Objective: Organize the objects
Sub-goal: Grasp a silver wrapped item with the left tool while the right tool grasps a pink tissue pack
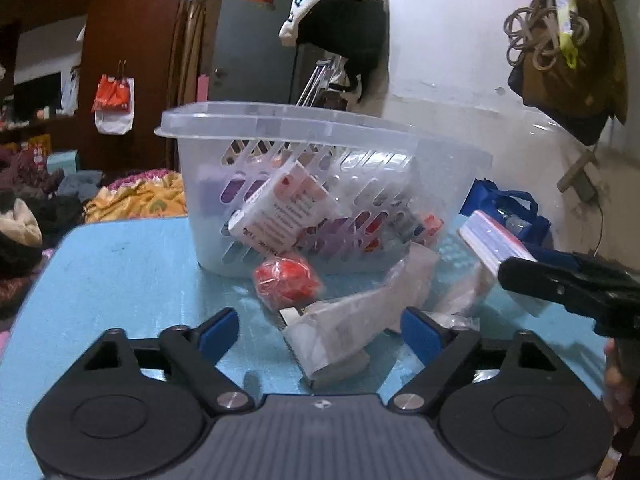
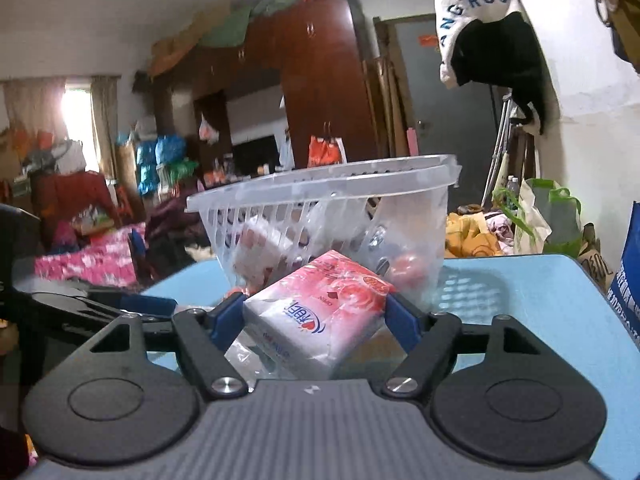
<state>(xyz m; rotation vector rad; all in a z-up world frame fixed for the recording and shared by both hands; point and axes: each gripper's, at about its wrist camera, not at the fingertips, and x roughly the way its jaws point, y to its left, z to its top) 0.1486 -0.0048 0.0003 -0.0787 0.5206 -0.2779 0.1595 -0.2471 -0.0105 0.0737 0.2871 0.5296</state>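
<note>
On the blue table [image 1: 120, 264] the clear basket [image 1: 224, 128] stands at twelve o'clock from both grippers, boxes and packets showing through its slots. The right gripper [image 2: 316, 316] grasps a pink tissue pack [image 2: 320, 312], both pads against its sides. The left gripper [image 1: 320, 332] is released, its fingers straddling a white pack [image 1: 340, 328] without touching, a red ball [image 1: 286, 282] just beyond at twelve o'clock.
</note>
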